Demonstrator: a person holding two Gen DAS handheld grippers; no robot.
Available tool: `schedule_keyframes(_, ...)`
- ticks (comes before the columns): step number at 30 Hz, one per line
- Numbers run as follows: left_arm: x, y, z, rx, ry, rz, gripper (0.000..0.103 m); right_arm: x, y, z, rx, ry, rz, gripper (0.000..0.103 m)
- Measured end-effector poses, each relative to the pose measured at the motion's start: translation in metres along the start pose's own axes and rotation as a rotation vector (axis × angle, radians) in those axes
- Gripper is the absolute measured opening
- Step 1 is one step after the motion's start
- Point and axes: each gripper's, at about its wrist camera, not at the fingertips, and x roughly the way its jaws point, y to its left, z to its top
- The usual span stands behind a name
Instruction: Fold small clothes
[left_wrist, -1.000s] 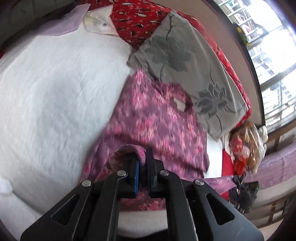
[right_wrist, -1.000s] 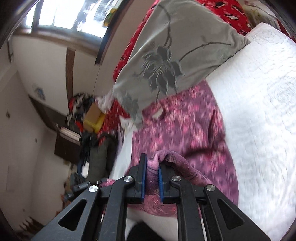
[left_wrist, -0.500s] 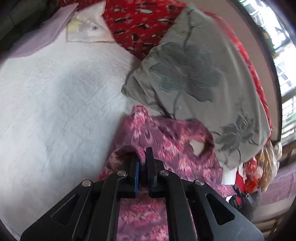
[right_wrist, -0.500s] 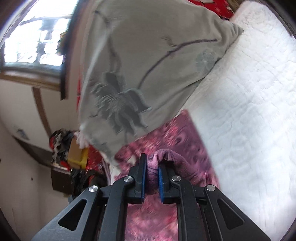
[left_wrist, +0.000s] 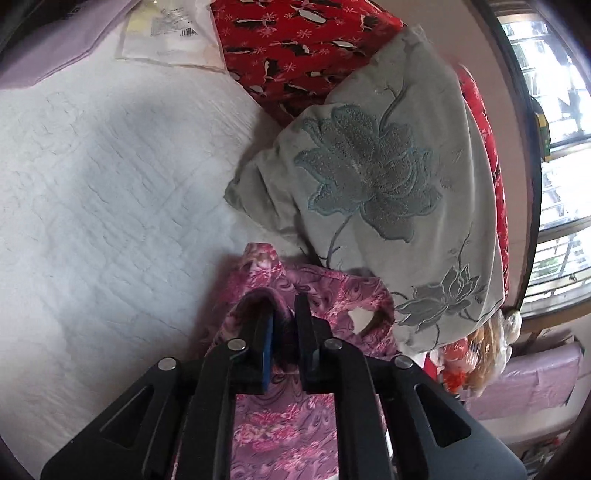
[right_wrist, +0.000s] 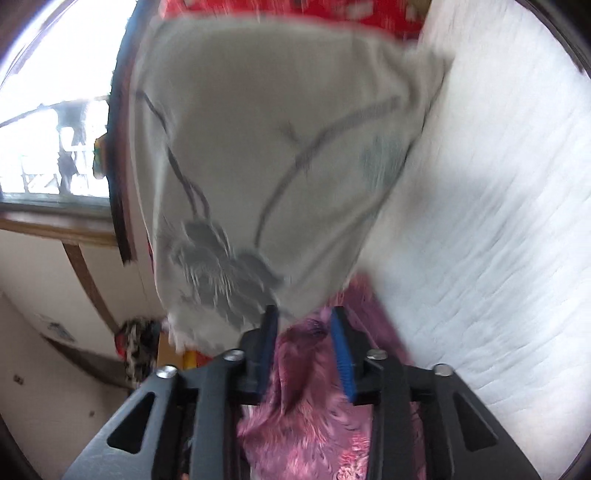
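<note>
A pink and purple patterned garment lies on the white bedspread, just below a grey flowered pillow. My left gripper still pinches a raised fold of the garment's edge, and its jaws are starting to open. In the right wrist view the same garment runs loosely between the blue pads of my right gripper. Those jaws are opening, with gaps showing beside the cloth. The right gripper's tips sit right at the lower edge of the grey pillow. This view is blurred.
A red patterned pillow and a clear plastic packet lie at the head of the bed. A window is on the wall past the pillows. Bags and clutter fill the floor beside the bed. White bedspread stretches away on the right.
Both grippers carried the garment's edge forward to the grey pillow, folding it over itself. The right jaws have spread apart from the cloth. The gap in the left jaws has widened slightly.
</note>
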Motion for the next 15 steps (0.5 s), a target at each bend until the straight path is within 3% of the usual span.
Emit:
schedule_keyframes(2, -0.001, 0.001, 0.001, 0.003, 0.011, -0.001, 0.009, -0.014, 0.000, 0.003, -0.012, -0.051, -0.004, 0.047)
schedule_keyframes(7, 0.004, -0.003, 0.012, -0.058, 0.022, -0.052, 0.014, -0.003, 0.007, -0.009, -0.161, 0.062, -0.195, 0.048)
schedule_keyframes(9, 0.006, -0.014, 0.014, -0.027, 0.021, -0.025, 0.019, 0.006, 0.007, -0.017, -0.197, 0.090, -0.234, 0.048)
schedule_keyframes(12, 0.002, -0.030, 0.019, 0.018, -0.030, 0.049, 0.041, 0.015, 0.009, -0.027, -0.245, 0.112, -0.260, 0.048)
schedule_keyframes(15, -0.002, -0.043, 0.024, 0.076, -0.051, 0.084, 0.044, 0.021, 0.012, -0.034, -0.265, 0.123, -0.277, 0.048)
